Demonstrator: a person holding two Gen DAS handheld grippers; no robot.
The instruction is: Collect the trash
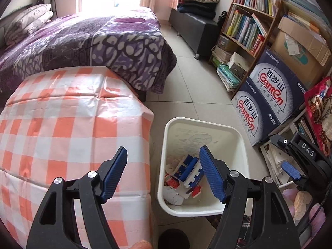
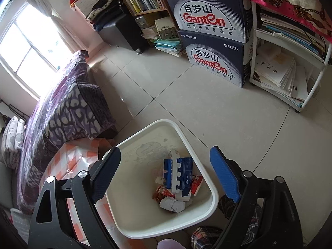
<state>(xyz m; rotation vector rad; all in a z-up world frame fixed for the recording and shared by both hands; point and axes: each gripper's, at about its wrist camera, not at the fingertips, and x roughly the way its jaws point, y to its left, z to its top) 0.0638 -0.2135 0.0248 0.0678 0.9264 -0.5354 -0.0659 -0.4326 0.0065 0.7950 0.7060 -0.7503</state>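
A white plastic trash bin [image 1: 238, 137] stands on the floor beside the table; it also shows in the right wrist view [image 2: 213, 199]. Inside lie a blue and white carton [image 2: 182, 178], red wrappers [image 2: 197, 184] and a crumpled white paper [image 2: 172, 205]; the carton shows in the left wrist view [image 1: 189, 171]. My left gripper [image 1: 164, 161] is open and empty, spanning the table edge and the bin. My right gripper [image 2: 166, 157] is open and empty above the bin; it appears at the right of the left wrist view [image 1: 290, 168].
A table with an orange and white checked cloth [image 1: 62, 124] is left of the bin. A purple bed [image 1: 93, 41] lies behind. Stacked Ganten boxes [image 2: 209, 41], a bookshelf [image 1: 249, 20] and a white paper rack [image 2: 290, 76] line the right wall.
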